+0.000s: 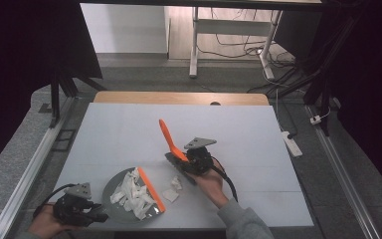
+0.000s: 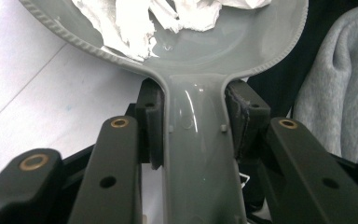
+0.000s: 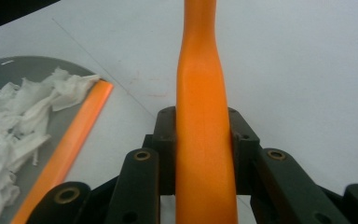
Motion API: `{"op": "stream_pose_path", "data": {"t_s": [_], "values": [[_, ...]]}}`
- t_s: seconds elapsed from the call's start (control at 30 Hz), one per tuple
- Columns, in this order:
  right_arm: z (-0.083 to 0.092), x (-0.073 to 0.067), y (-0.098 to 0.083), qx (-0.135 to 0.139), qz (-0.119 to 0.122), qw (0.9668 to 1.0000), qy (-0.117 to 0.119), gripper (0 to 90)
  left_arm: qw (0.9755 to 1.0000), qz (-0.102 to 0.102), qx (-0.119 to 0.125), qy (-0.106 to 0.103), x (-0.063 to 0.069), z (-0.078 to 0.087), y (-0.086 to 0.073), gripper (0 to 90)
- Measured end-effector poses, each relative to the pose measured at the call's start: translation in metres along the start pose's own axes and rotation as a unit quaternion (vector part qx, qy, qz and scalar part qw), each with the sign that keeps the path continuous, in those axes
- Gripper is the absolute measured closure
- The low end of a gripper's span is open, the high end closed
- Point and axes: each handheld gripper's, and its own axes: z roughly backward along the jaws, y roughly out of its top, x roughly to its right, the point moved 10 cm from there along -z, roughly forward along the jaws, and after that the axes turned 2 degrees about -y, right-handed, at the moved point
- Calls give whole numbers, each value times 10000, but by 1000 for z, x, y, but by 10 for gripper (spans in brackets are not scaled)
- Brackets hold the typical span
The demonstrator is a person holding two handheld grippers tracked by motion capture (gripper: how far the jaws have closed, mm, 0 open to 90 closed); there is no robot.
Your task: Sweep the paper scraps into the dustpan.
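Paper scraps [image 1: 132, 191]: I see torn white tissue heaped in the grey dustpan [image 1: 110, 188], near the front-left of the white table [image 1: 229, 129]; two loose scraps [image 1: 173, 189] lie on the table just beyond the pan's orange lip [image 1: 151, 189].

Dustpan: its mouth and orange lip face my right; its grey handle [image 2: 198, 154] runs back toward my left hand.

Left gripper [image 1: 92, 211]: I have its jaws clamped on the dustpan handle, one pad against each side, as the left gripper view shows.

Brush handle [image 3: 204, 140]: orange, long axis slanting up and away from me in the high view, its free end [image 1: 164, 127] pointing toward the far edge of the table.

Right gripper [image 1: 191, 158]: I have its jaws clamped on the lower part of the brush handle; the brush head I cannot make out.

Key relation: the loose scraps lie between the brush and the pan lip, down and to the left of the right gripper, so I judge the right hand is the nearer one and a sweep toward the pan mouth would carry them in.

Risk, by my judgement: light tissue may slide over the lip unless the left gripper keeps the pan flat.
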Motion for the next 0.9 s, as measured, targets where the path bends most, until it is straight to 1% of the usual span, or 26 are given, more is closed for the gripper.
{"op": "stream_pose_path", "data": {"t_s": [0.07, 0.13, 0.17, 0.27, 0.3, 0.4, 0.43, 0.53, 0.57, 0.63, 0.67, 0.73, 0.77, 0.8, 0.83, 0.87, 0.9], "values": [[-2, -6, -1, -20, -32, 10000, 45, 704, 10000, 26, -6, 32, 1, -3, 4, 612], [-4, -14, -2, -95, -92, 9999, -7, 704, 10000, 59, -10, 39, 3, -5, 7, 612], [-5, -18, -2, -99, -97, 9999, 19, 704, 10000, 74, -18, 38, 3, -6, 8, 612], [-8, -33, -3, -131, -5, 9999, 57, 704, 9999, 129, -8, 42, 5, -10, 12, 613], [-9, -39, -3, -133, 21, 9999, 99, 704, 9999, 139, -8, 46, 5, -11, 13, 612], [-11, -51, -2, -122, 68, 9997, 197, 704, 9999, 150, -43, 45, 5, -15, 15, 612], [-12, -56, -1, -107, 41, 9996, 253, 704, 9998, 171, -22, 52, 5, -16, 16, 613], [-13, -71, 2, -31, -140, 9983, 561, 704, 9998, 199, -46, 86, 5, -18, 18, 613], [-13, -75, 4, -6, -144, 9980, 608, 704, 9997, 242, -17, 86, 5, -19, 19, 613], [-12, -81, 6, 21, -158, 9971, 741, 704, 9996, 262, 6, 90, 6, -21, 21, 612], [-10, -86, 8, 48, -224, 9958, 882, 704, 9996, 280, 22, 75, 7, -22, 22, 612], [-8, -91, 11, 87, -266, 9942, 1036, 703, 9995, 296, 29, 88, 7, -25, 26, 613], [-6, -91, 12, 126, -218, 9944, 1025, 703, 9995, 295, 34, 91, 8, -26, 28, 613], [-4, -89, 15, 188, -184, 9947, 997, 703, 9994, 323, 70, 94, 8, -27, 30, 612], [-1, -87, 18, 263, -202, 9944, 1000, 703, 9993, 350, 94, 100, 8, -28, 31, 612], [3, -82, 20, 343, -278, 9939, 1008, 703, 9992, 366, 116, 108, 7, -29, 32, 612], [6, -78, 22, 376, -279, 9941, 981, 703, 9991, 391, 136, 120, 7, -30, 33, 612]]}}
